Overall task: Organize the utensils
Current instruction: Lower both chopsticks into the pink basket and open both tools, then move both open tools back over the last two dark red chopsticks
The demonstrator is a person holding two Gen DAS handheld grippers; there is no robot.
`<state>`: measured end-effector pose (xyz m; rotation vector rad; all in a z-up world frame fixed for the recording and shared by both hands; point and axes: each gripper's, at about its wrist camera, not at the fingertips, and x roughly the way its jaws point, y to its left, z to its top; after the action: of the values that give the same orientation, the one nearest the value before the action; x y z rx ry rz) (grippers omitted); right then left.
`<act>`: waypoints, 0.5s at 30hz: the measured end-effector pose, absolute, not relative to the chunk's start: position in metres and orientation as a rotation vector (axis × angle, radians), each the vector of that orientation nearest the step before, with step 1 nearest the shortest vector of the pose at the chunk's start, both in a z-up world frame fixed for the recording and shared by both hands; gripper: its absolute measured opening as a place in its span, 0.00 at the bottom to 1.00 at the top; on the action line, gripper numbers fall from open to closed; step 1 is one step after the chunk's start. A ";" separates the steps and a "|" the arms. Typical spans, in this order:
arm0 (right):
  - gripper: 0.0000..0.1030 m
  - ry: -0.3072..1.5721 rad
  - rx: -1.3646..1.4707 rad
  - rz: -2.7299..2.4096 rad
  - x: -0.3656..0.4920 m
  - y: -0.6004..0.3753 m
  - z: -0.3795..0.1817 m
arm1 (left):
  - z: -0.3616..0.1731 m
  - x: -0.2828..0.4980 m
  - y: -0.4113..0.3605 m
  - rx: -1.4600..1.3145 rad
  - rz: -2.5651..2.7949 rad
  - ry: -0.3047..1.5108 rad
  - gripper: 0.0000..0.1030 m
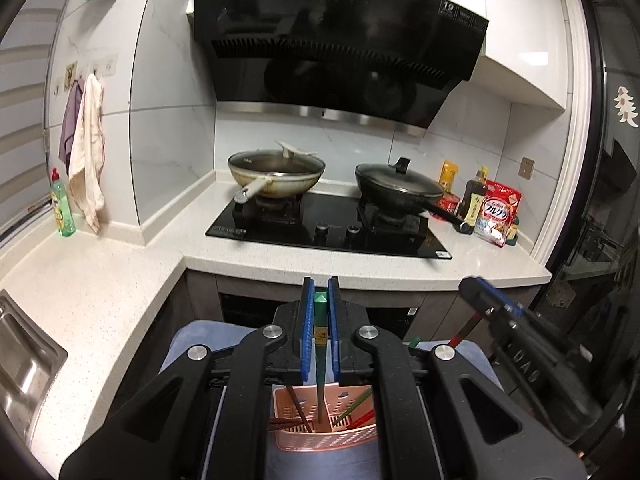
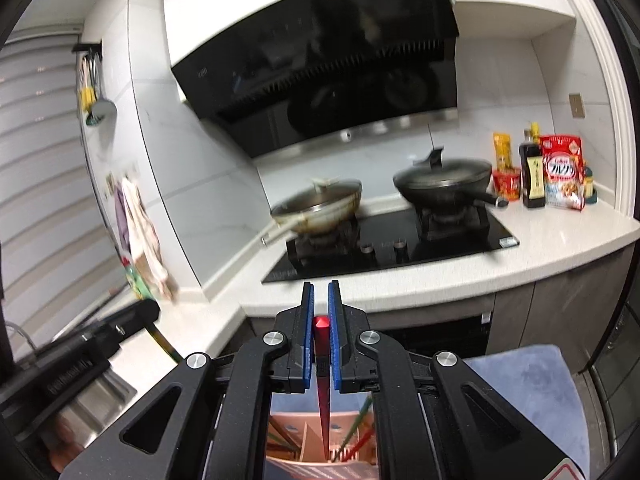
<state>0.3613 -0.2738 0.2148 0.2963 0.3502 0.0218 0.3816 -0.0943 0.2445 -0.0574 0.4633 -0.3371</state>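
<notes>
My left gripper (image 1: 320, 286) is shut on a green chopstick (image 1: 320, 336) that hangs point down into a pink slotted utensil holder (image 1: 325, 438). The holder has brown, green and red chopsticks in it. My right gripper (image 2: 321, 290) is shut on a red chopstick (image 2: 322, 376) whose tip reaches into the same pink holder (image 2: 304, 464). The right gripper also shows at the right of the left wrist view (image 1: 492, 304). The left gripper's body shows at the left of the right wrist view (image 2: 100, 340).
A black hob (image 1: 328, 228) carries a lidded steel wok (image 1: 276, 174) and a lidded black pan (image 1: 400, 188). Sauce bottles and a cereal bag (image 1: 498, 212) stand at its right. A steel sink (image 1: 20, 360) is at the left, a blue mat (image 2: 528, 392) on the floor.
</notes>
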 end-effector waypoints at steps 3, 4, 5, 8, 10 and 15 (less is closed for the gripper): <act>0.07 0.391 0.306 0.021 0.368 -0.275 0.197 | 0.234 0.387 -0.094 -0.063 -0.335 0.489 0.07; 0.07 0.401 0.306 0.019 0.369 -0.276 0.193 | 0.232 0.387 -0.094 -0.065 -0.336 0.494 0.07; 0.07 0.410 0.307 0.018 0.369 -0.276 0.190 | 0.230 0.388 -0.093 -0.067 -0.329 0.497 0.07; 0.12 0.414 0.312 0.014 0.367 -0.277 0.187 | 0.227 0.386 -0.092 -0.061 -0.315 0.491 0.12; 0.23 0.404 0.313 0.011 0.362 -0.279 0.192 | 0.226 0.383 -0.092 -0.056 -0.310 0.493 0.26; 0.41 0.354 0.311 0.015 0.338 -0.279 0.216 | 0.233 0.362 -0.094 -0.021 -0.294 0.461 0.41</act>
<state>0.3384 -0.2790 0.2156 0.3113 0.3543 0.0148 0.3624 -0.0936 0.2326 -0.0206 0.4606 -0.2944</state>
